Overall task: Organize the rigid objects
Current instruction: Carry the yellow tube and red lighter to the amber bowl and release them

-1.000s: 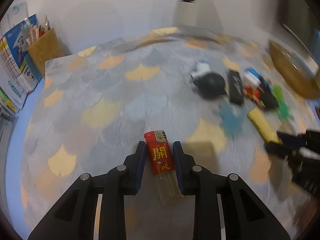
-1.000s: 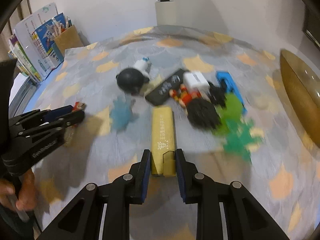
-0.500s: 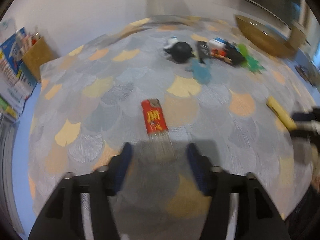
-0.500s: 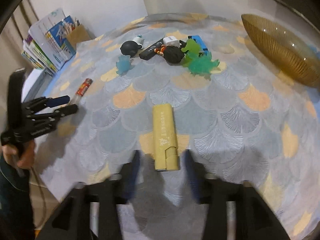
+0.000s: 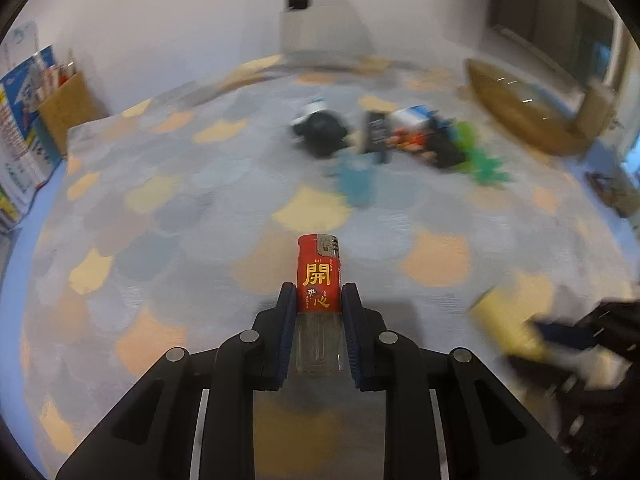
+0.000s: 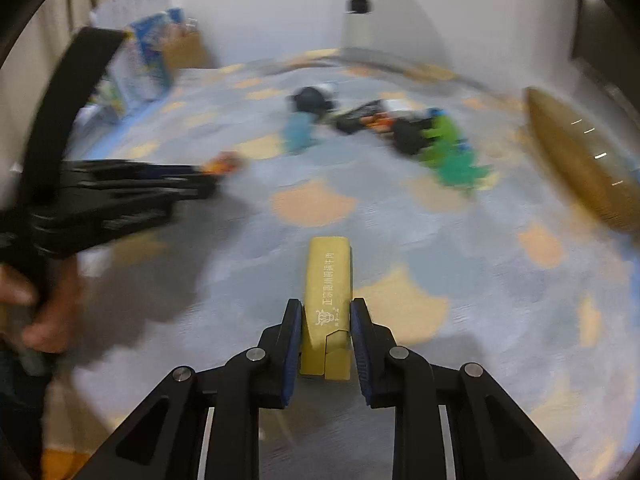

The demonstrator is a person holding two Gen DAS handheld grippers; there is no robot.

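My left gripper (image 5: 319, 300) is clenched on the red lighter (image 5: 319, 280), and my right gripper (image 6: 325, 314) on the yellow box (image 6: 328, 280); both items protrude forward, clear of the patterned cloth (image 5: 160, 240). Only the right view shows my left hand (image 6: 36, 312). Farther off: blurred toy pile (image 6: 400, 128), wooden bowl (image 6: 580, 168).

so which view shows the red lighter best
The left wrist view: the red lighter sits sharp and centred between the left gripper fingers, label readable. The right wrist view shows only a blurred red-orange tip past that gripper.
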